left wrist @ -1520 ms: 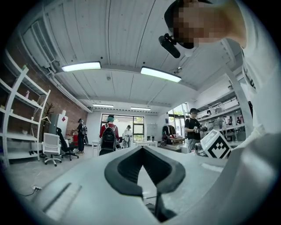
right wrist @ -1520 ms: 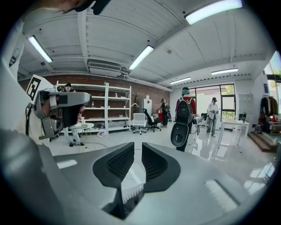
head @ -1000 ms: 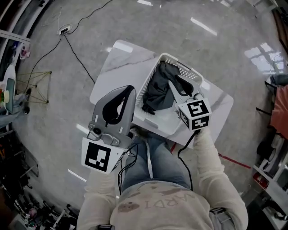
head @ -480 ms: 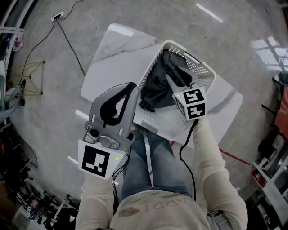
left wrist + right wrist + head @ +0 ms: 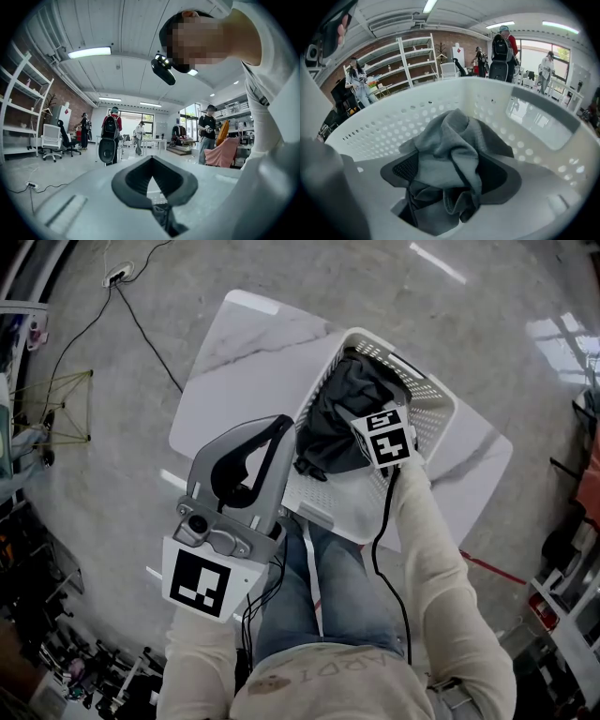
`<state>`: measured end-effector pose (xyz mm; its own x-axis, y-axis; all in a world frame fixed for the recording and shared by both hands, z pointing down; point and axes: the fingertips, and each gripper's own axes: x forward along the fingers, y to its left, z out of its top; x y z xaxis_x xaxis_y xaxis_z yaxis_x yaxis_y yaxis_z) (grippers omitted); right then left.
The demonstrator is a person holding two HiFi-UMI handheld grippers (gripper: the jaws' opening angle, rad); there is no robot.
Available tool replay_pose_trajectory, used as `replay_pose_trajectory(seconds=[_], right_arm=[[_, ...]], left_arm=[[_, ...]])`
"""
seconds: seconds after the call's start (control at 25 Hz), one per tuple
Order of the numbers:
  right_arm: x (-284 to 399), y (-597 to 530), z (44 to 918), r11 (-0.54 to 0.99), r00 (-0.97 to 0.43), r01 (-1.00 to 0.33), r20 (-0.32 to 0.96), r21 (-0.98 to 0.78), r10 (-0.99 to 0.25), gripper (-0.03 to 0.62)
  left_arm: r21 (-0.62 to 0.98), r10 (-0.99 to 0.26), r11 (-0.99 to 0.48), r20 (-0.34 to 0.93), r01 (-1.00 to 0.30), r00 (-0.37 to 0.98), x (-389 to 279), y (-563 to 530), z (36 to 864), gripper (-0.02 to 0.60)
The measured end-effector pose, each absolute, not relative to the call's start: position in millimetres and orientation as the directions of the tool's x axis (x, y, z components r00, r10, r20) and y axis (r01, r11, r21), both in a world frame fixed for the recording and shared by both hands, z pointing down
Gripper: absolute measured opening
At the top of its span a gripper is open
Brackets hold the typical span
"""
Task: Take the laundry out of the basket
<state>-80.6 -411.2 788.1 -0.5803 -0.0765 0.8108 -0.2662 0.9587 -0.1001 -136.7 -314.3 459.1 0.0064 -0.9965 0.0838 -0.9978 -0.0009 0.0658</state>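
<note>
A white perforated laundry basket [image 5: 433,397] stands on a white marble-look table [image 5: 244,362]. A dark grey garment [image 5: 328,423] lies crumpled inside it. My right gripper [image 5: 367,418] reaches down into the basket. In the right gripper view the grey garment [image 5: 445,150] is bunched up between the black pads [image 5: 396,171] of the right gripper [image 5: 452,157], which is shut on it, with the basket wall [image 5: 525,117] behind. My left gripper [image 5: 277,425] hangs high over the table's near left edge, shut and holding nothing. Its tips [image 5: 152,159] meet in the left gripper view.
A black cable [image 5: 141,315] runs over the grey floor to a power strip [image 5: 117,276] at the far left. Cluttered racks line the left and right edges. The person's jeans [image 5: 328,577] press against the table's near edge. Several people [image 5: 112,136] stand far off in the room.
My right gripper has gone forward and down into the basket, onto the grey garment. The left gripper has stayed raised at the near left, still shut.
</note>
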Motion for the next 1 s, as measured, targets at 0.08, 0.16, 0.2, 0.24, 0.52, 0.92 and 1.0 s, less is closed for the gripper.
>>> replay_pose_trajectory(seconds=[0.08,0.16,0.2,0.24,0.52,0.92,1.0], right_arm=[[-78.2,-406.7,806.3,0.954,-0.549,-0.273,0.834,-0.123,-0.049,0.430],[-78.3,-402.6,823.1,0.943,-0.533,-0.290,0.846,-0.161,-0.020,0.433],[-79.5,-400.7,829.9,0.937,-0.531,-0.300,0.848,-0.178,-0.009,0.431],[-81.2,-398.9,835.3,0.931,-0.531,-0.310,0.847,-0.194,-0.001,0.431],[-91.4,-397.4,855.7,0.916,-0.555,-0.332,0.832,-0.225,0.003,0.424],[-89.0,-395.3,850.2,0.917,-0.537,-0.365,0.841,-0.164,-0.064,0.186],[-86.8,-395.1,841.7,0.909,-0.553,-0.379,0.830,-0.171,-0.074,0.176]], left_arm=[[0.062,-0.997,-0.005,0.081,-0.998,0.010,-138.3,-316.0,458.7,0.002],[0.061,-0.997,-0.006,0.078,-0.998,0.010,-141.1,-318.6,460.6,0.000],[0.060,-0.997,-0.005,0.077,-0.998,0.010,-142.5,-320.0,461.8,0.001],[0.060,-0.997,-0.005,0.076,-0.998,0.009,-143.8,-321.1,462.7,0.000],[0.061,-0.997,0.004,0.083,-0.998,0.001,-149.9,-326.0,472.3,0.002],[0.041,-0.996,0.005,0.093,-0.999,-0.001,-148.1,-320.4,474.1,0.001],[0.033,-0.996,0.002,0.095,-0.999,0.001,-146.7,-317.0,471.5,0.000]])
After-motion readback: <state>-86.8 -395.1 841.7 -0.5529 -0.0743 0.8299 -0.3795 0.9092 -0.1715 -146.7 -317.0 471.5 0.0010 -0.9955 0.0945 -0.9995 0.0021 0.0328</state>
